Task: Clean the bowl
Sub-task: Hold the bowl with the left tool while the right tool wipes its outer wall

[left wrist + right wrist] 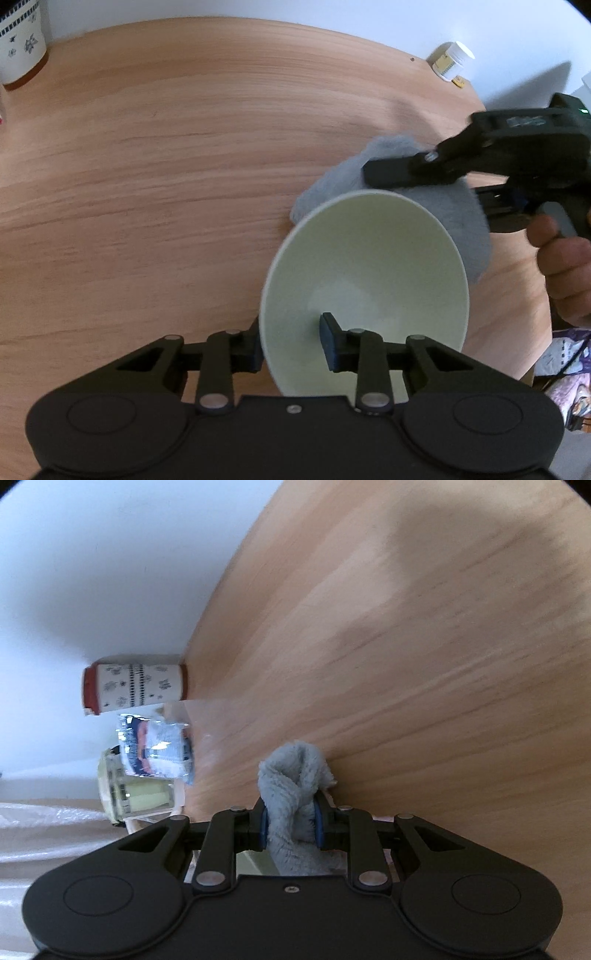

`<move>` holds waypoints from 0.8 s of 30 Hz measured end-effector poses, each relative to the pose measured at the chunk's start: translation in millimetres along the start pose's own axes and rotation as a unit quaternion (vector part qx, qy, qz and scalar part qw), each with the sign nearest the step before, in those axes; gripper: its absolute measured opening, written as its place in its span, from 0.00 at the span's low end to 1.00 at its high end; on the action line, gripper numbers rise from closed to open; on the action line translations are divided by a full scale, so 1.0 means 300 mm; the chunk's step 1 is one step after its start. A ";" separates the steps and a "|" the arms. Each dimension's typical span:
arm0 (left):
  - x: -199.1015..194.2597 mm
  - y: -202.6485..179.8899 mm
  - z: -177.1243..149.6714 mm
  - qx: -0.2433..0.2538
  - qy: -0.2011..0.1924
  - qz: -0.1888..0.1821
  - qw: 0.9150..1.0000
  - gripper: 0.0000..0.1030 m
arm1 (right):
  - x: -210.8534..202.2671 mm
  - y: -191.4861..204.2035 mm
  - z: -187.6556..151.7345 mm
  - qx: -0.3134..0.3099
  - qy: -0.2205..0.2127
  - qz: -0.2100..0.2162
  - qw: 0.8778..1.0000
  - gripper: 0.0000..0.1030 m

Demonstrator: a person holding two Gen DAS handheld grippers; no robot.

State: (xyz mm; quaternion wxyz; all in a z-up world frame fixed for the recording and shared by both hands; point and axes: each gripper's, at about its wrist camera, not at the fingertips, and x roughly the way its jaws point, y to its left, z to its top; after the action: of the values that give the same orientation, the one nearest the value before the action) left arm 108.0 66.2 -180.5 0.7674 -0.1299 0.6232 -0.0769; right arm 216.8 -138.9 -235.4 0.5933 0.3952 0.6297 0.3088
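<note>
A pale green bowl (369, 266) rests on the wooden table (147, 166) at the lower middle of the left wrist view. My left gripper (291, 343) straddles its left wall, one finger outside the rim and one inside, shut on it. From the right comes my other gripper; its upper finger (391, 171) lies just past the bowl's far rim. A grey-blue fluffy cloth (332, 184) is bunched there and hangs behind the bowl. In the right wrist view my right gripper (291, 827) is shut on that cloth (295, 779), which sticks out past the pads.
A patterned ceramic jar (22, 40) stands at the table's far left corner, and a white-capped bottle (452, 59) at the far right by the wall. A person's hand (565, 273) holds the right gripper. The right wrist view shows the jar (136, 685), a foil packet (159, 749) and a glass jar (133, 794).
</note>
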 end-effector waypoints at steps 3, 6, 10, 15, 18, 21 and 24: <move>0.007 -0.009 0.005 0.000 0.000 -0.001 1.000 0.30 | -0.029 0.041 -0.005 -0.019 -0.002 0.012 1.000 0.25; 0.007 -0.006 0.008 0.002 0.000 -0.003 1.000 0.28 | -0.042 0.049 -0.004 -0.030 0.005 0.016 0.999 0.25; 0.001 -0.010 0.007 0.006 -0.006 0.000 1.000 0.26 | -0.039 0.001 0.007 -0.012 0.023 0.001 1.000 0.25; -0.004 0.001 0.006 -0.001 -0.008 -0.010 1.000 0.26 | 0.001 -0.067 -0.014 0.004 0.054 -0.030 0.998 0.24; -0.007 0.001 0.002 0.004 -0.011 -0.011 1.000 0.27 | 0.005 -0.091 -0.015 0.024 0.053 -0.018 0.998 0.24; -0.007 -0.004 0.006 0.021 -0.009 -0.014 1.000 0.28 | 0.002 -0.068 -0.014 0.013 0.056 -0.024 0.998 0.25; -0.027 0.005 -0.013 0.040 -0.010 -0.016 0.999 0.31 | -0.008 -0.022 -0.005 -0.005 0.060 -0.029 0.998 0.27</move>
State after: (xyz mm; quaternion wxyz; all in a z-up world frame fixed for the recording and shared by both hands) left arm 102.3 69.5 -174.1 0.7765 -0.1099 0.6101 -0.1131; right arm 214.4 -144.1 -239.7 0.5655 0.3545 0.6735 0.3177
